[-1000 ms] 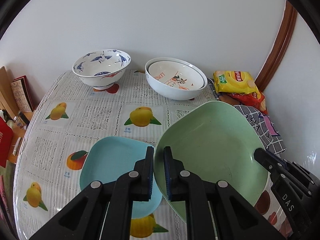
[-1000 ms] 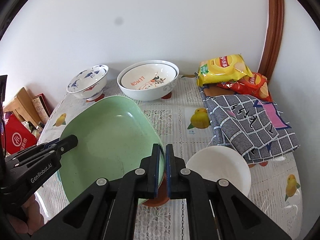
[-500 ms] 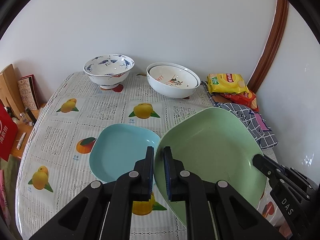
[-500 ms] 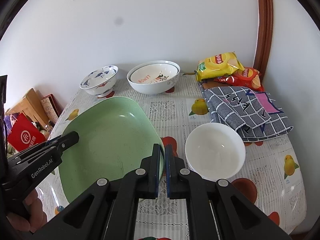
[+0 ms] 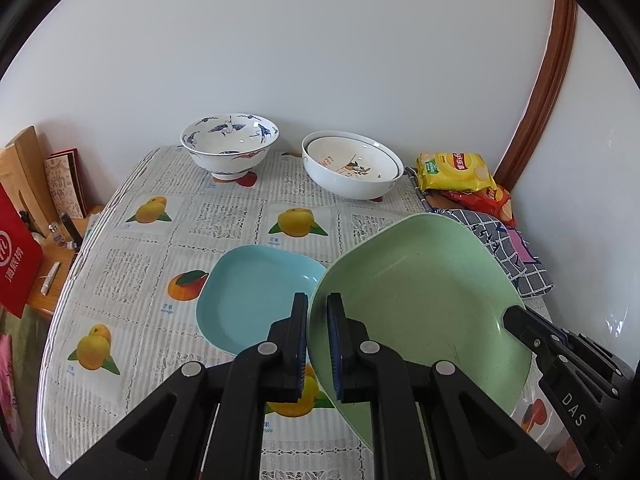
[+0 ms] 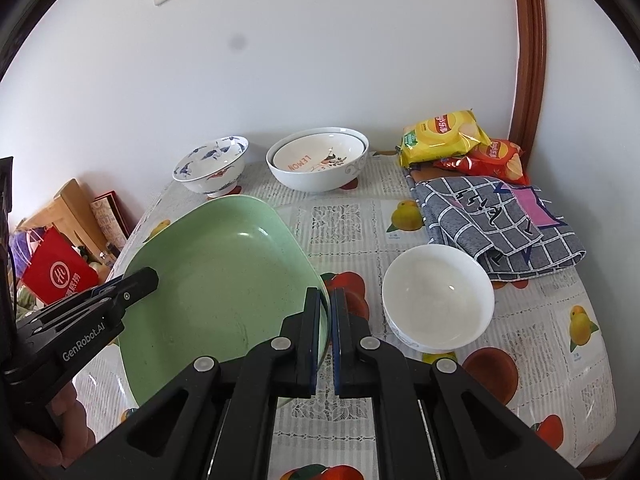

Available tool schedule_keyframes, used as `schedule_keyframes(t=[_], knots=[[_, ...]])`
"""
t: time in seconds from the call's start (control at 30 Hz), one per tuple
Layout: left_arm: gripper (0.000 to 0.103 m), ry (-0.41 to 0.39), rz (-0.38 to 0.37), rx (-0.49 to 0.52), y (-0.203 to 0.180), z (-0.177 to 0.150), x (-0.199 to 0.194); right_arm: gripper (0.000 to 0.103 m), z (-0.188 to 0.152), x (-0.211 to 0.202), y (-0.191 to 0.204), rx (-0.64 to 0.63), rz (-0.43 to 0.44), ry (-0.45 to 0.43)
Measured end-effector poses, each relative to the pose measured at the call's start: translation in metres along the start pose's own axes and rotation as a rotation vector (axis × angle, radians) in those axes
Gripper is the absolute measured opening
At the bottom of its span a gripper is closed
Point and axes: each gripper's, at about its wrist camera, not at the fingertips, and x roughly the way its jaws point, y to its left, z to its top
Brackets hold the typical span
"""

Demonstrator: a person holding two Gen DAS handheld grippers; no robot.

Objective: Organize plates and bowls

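Observation:
Both grippers hold one large green plate [image 5: 420, 304] above the table. My left gripper [image 5: 318, 312] is shut on its left rim, my right gripper [image 6: 325, 304] is shut on its right rim [image 6: 224, 280]. A light blue square plate [image 5: 256, 300] lies on the table under and left of the green plate. A plain white bowl [image 6: 438, 306] sits to the right. At the back stand a blue-and-white patterned bowl [image 5: 229, 146] and two nested white bowls with "LEMON" print [image 5: 352, 168].
Snack bags [image 6: 444, 136] and a folded checked cloth [image 6: 496, 220] lie at the back right by the wall. The table's left edge [image 5: 80, 248] drops to a side shelf with a red bag [image 5: 16, 256] and boxes.
Both grippers have lifted the green plate and drawn back toward me; the bowls at the back look smaller and more of the table shows. Both grips are unchanged.

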Motion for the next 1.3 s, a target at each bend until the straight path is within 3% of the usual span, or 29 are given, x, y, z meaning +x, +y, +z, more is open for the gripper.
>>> schedule_keyframes(t=[1.3], knots=[[0.010,0.028,0.015,-0.044,0.026,0.001,0.010,0.006,-0.003,0.023,0.021,0.016,0.025,0.031]])
